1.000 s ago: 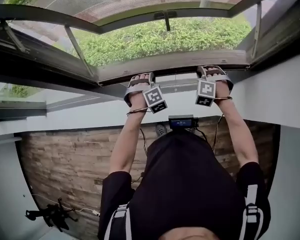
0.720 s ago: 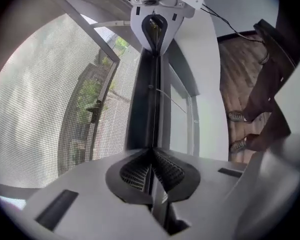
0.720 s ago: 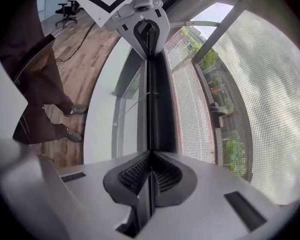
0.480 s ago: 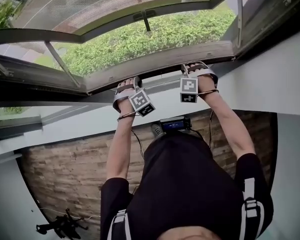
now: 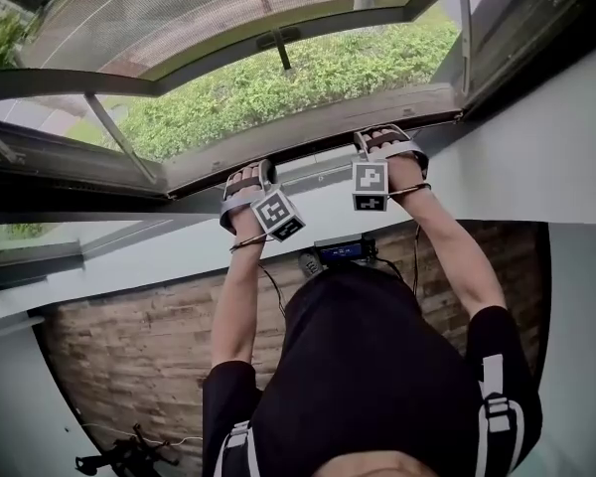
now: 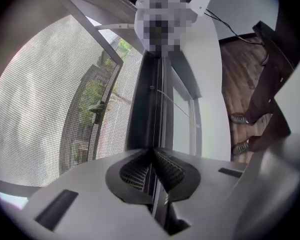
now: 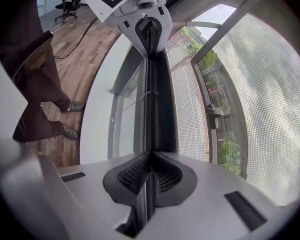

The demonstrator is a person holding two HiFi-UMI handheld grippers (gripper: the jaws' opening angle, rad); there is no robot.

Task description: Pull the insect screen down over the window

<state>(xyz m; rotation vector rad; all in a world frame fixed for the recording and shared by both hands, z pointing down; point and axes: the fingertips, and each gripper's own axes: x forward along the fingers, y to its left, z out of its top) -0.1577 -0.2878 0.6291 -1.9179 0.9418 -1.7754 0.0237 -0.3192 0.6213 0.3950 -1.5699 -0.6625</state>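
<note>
The insect screen's grey mesh stretches across the top of the head view. Its bottom bar runs slantwise above the white sill. My left gripper is shut on the bar's edge left of centre. My right gripper is shut on it further right. In the left gripper view the pads of the left gripper pinch the thin bar edge, with mesh at the left. In the right gripper view the right gripper clamps the same bar, and the left gripper shows far along it.
Beyond the mesh an open window sash with a dark handle stands out over green bushes. White wall flanks the frame. Below are a wooden floor, an office chair and a small device at the person's waist.
Both grippers and the bar have slid a little left in the head view, and more mesh shows above the bar. Both grips look unchanged.
</note>
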